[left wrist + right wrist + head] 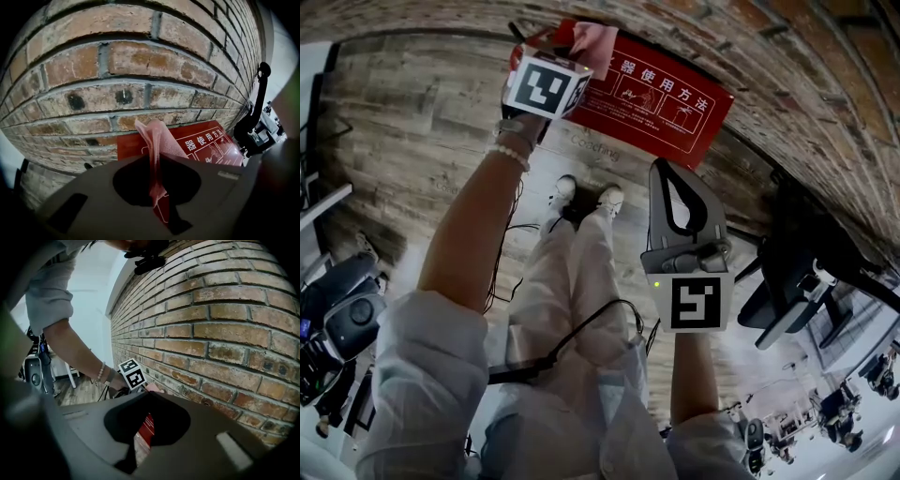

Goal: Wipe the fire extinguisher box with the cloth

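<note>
The red fire extinguisher box (pixel 670 101) with white printed instructions stands on the floor against the brick wall (pixel 122 61). My left gripper (pixel 569 47) is over the box's left end, shut on a pink cloth (pixel 598 43). In the left gripper view the cloth (pixel 157 140) sticks up from between the closed jaws, with the box (pixel 211 143) just behind it. My right gripper (pixel 662 169) hangs shut and empty, nearer to me, to the right of the feet and short of the box. Its own view shows the left gripper's marker cube (pixel 132 375) and a strip of the box (pixel 147 425).
The person's shoes (pixel 581 197) stand on the wooden floor just before the box. A black office chair (pixel 797 272) is at the right, close to the wall. Cables (pixel 511 234) trail over the floor, and dark equipment (pixel 342 319) sits at the left.
</note>
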